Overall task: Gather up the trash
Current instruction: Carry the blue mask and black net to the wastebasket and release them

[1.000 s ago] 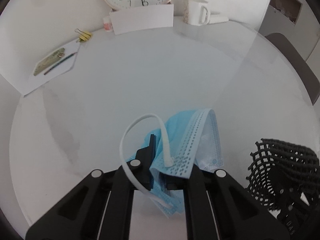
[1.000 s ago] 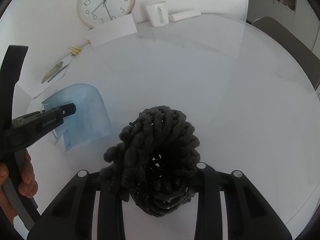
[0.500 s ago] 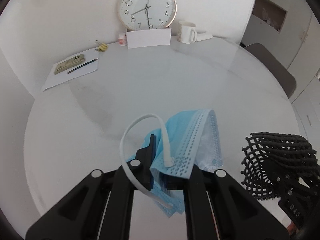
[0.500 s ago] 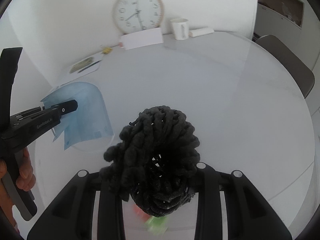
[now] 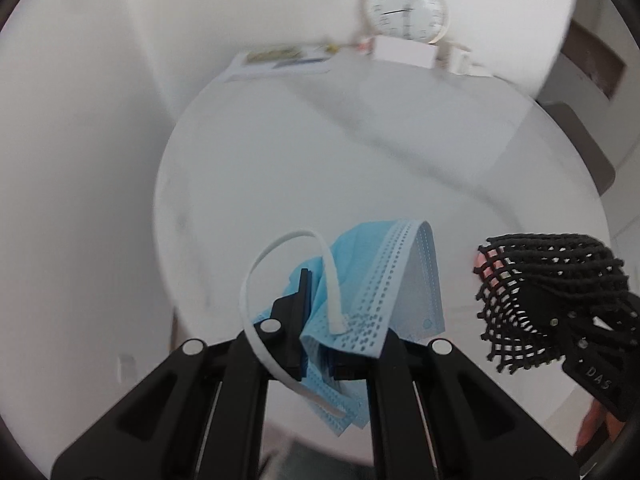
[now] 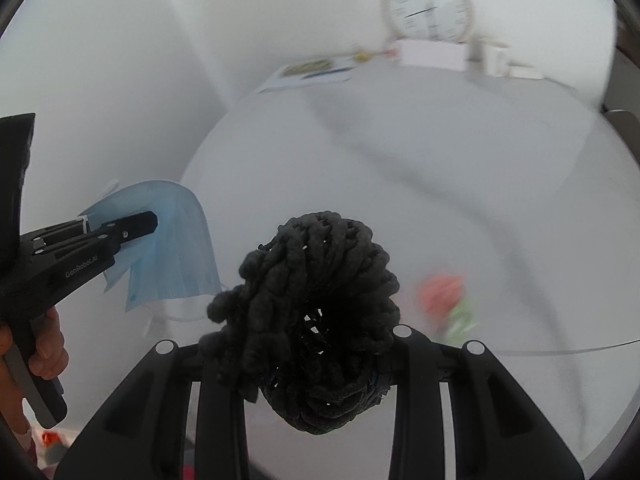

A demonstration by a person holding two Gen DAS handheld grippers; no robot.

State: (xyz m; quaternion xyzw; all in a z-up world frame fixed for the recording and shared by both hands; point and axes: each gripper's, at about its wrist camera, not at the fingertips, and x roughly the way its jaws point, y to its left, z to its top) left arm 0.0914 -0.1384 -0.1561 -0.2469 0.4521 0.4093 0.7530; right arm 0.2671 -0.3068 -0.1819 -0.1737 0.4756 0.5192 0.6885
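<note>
Lower centre of left view: left gripper (image 5: 320, 344) clamps blue face mask (image 5: 384, 280) | limp, feather-light; hold pleats, not loop | right gripper (image 6: 304, 360) grips black mesh bag (image 6: 312, 320)

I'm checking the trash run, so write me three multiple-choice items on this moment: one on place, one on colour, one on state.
1. Where does the clock stand?
A. at the far edge of the table, against the wall
B. on the floor
C. on the chair

2. What colour is the mask?
A. green
B. blue
C. yellow

3. How is the net held?
A. it lies loose on the table
B. it hangs from the clock
C. the right gripper is shut on it

Answers:
1 A: the clock stands behind the white card at the table's far rim.
2 B: light blue pleats show in the left gripper.
3 C: the black net is bunched between that gripper's fingers.
</note>
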